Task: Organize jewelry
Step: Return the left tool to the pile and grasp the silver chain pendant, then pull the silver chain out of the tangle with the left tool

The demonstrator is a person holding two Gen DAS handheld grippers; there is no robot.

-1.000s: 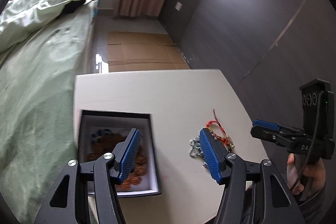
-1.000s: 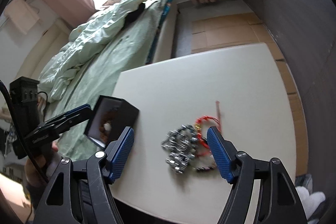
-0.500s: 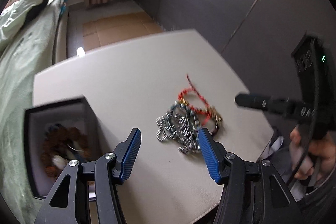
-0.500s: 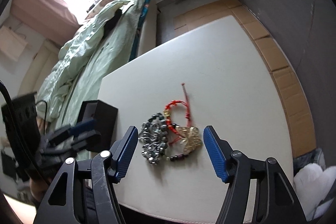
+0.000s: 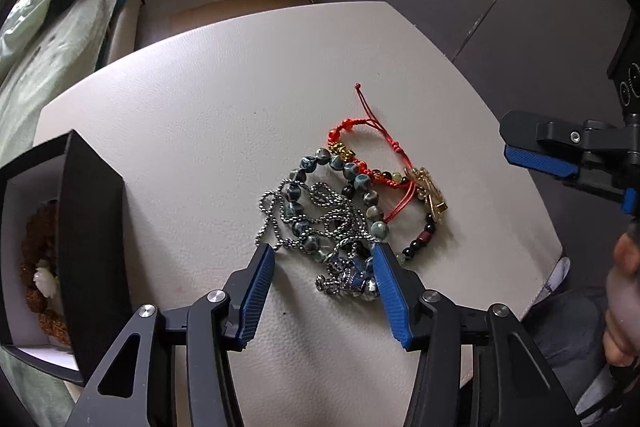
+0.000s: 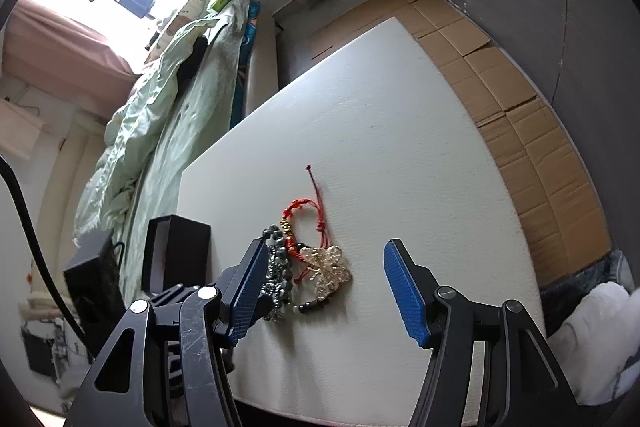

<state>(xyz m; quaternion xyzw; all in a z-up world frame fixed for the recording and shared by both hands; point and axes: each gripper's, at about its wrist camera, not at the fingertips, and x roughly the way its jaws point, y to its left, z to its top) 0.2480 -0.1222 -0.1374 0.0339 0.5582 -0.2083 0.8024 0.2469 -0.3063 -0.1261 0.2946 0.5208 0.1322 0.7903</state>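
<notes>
Several tangled pieces lie near the table's (image 5: pixel 208 99) right front edge. My left gripper (image 5: pixel 324 283), fingers apart, straddles the silver chain (image 5: pixel 320 215); I should pinch only it, lifting slowly toward the black box (image 5: pixel 92 227). My right gripper (image 6: pixel 324 287) hangs open.

butterfly bracelet (image 6: pixel 328 269) beside red cord bracelet (image 6: pixel 306 215)
</notes>
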